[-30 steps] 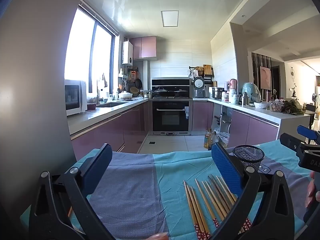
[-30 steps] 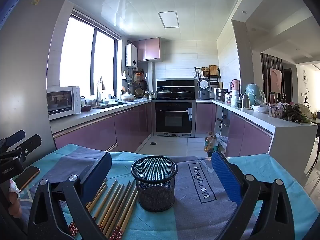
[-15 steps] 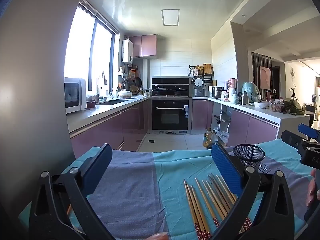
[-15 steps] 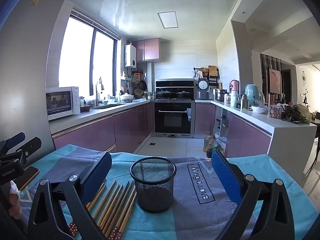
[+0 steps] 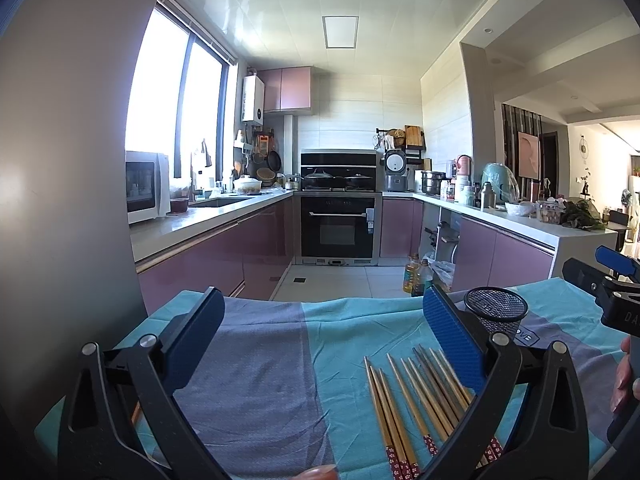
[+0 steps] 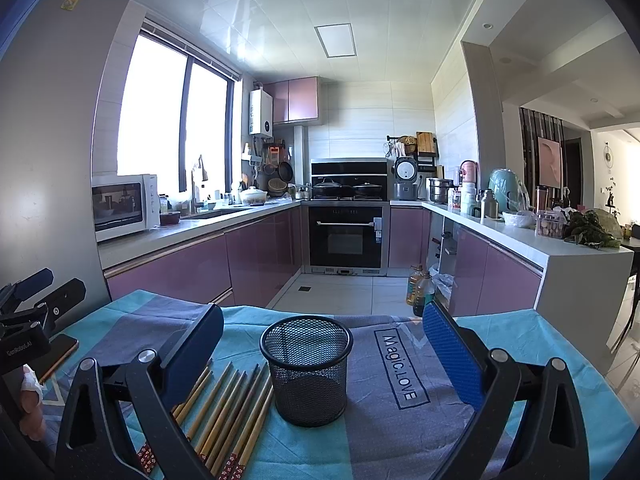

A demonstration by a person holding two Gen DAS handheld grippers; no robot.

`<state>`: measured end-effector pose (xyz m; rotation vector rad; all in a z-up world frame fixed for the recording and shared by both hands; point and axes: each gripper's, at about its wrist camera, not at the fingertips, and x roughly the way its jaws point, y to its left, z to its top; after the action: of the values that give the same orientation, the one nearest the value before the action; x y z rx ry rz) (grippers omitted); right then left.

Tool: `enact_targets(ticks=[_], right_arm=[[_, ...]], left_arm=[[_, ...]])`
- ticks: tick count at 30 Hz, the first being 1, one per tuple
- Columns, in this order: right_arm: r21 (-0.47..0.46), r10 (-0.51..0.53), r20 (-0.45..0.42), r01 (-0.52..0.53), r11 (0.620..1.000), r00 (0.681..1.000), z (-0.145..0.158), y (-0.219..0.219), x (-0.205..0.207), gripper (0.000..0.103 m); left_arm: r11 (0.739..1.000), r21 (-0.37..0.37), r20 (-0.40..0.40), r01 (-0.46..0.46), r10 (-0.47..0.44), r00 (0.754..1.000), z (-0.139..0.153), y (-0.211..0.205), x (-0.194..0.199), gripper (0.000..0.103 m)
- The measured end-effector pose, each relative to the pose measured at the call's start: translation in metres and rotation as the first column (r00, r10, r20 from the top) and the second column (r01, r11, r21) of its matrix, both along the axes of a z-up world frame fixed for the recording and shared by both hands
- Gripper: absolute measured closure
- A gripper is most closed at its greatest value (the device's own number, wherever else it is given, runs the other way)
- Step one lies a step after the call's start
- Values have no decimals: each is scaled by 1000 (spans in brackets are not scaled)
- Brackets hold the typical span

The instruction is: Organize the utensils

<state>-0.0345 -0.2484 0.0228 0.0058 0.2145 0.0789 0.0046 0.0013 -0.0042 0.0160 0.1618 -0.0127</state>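
Note:
Several wooden chopsticks (image 5: 416,400) with red patterned ends lie side by side on the teal and grey tablecloth (image 5: 260,380). A black mesh cup (image 6: 306,368) stands upright and empty just right of the chopsticks (image 6: 228,412). My left gripper (image 5: 324,340) hangs open over the cloth, its right finger above the chopsticks, with the mesh cup (image 5: 496,312) beyond it. My right gripper (image 6: 322,354) is open too, its fingers either side of the cup without touching it. Each view shows the other gripper at its edge.
The table's far edge drops to a tiled kitchen floor, where oil bottles (image 6: 420,288) stand. A phone (image 6: 60,354) lies on the cloth at the left. Purple cabinets, an oven (image 6: 346,236) and cluttered counters ring the room.
Both grippers have risen or tilted very slightly; the scene has shifted a little in each view. The chopsticks and the cup have not moved.

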Motion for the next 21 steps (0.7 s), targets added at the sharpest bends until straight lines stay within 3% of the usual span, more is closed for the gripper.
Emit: enact_targets(ticks=[21], right_arm=[[-1, 4, 0, -4, 1000, 1000, 0, 4, -4, 6]], left_arm=[[1000, -3, -5, 0, 0, 1000, -1, 0, 2, 5]])
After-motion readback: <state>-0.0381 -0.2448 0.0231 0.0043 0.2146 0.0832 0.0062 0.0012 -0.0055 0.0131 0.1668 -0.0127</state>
